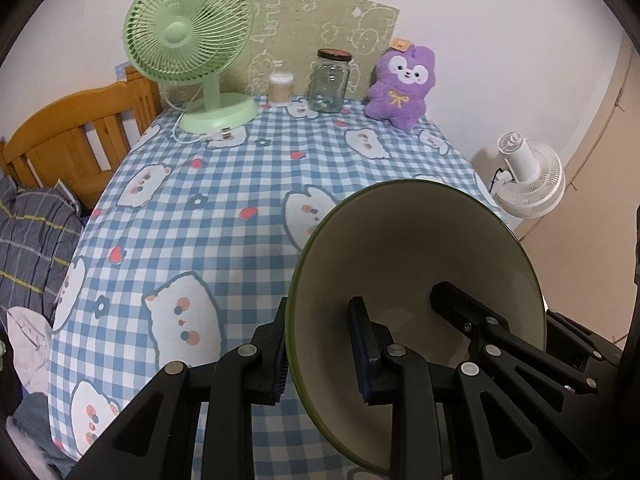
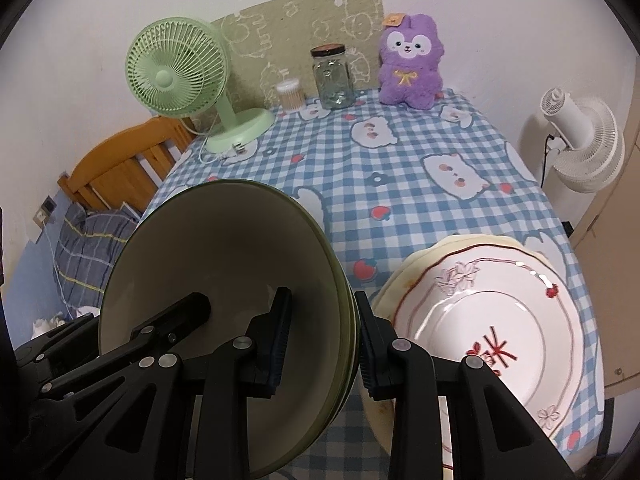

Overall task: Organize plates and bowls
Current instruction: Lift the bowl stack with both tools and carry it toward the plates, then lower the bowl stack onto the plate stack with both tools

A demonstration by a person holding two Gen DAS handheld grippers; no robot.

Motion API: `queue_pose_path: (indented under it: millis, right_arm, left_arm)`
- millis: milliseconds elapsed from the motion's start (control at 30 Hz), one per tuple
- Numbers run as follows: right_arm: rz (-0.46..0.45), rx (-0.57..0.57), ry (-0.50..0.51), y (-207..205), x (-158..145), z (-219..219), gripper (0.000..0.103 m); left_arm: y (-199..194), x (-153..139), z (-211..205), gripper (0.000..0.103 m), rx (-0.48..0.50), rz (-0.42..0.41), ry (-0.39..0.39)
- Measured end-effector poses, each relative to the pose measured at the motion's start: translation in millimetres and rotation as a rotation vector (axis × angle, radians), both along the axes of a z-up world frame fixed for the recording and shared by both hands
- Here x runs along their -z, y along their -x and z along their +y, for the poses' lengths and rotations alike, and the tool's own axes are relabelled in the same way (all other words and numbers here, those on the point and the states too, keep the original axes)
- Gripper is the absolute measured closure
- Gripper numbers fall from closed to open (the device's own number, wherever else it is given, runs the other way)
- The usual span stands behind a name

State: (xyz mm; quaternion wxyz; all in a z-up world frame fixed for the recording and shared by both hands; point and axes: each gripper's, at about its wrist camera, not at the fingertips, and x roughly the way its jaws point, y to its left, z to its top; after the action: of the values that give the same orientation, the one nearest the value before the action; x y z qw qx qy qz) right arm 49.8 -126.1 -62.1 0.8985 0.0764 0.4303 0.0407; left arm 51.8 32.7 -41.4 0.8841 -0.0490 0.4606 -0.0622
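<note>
The left gripper (image 1: 322, 354) is clamping the left rim of the green bowl stack (image 2: 224, 300), and the right gripper (image 2: 320, 344) is clamping the opposite rim, holding it tilted above the checked tablecloth (image 2: 400, 184). Just right of the right gripper, the flowered plates (image 2: 492, 320) are lying flat, so that hand is nearer.

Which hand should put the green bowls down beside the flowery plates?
Probably the right. The right hand-held gripper grips the green-rimmed bowl stack on the side nearest the white floral plates; the left hand-held gripper clamps the far rim.
</note>
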Motion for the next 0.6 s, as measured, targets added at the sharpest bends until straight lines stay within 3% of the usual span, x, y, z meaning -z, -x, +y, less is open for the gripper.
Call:
queue_pose_path:
  millis: [600]
  right_arm:
    - [-0.028,0.073,0.012,23.5,-17.0,-48.2,0.068]
  left_arm:
    - [5.1,-15.3,-50.4,0.08,0.084,-0.025,0.003]
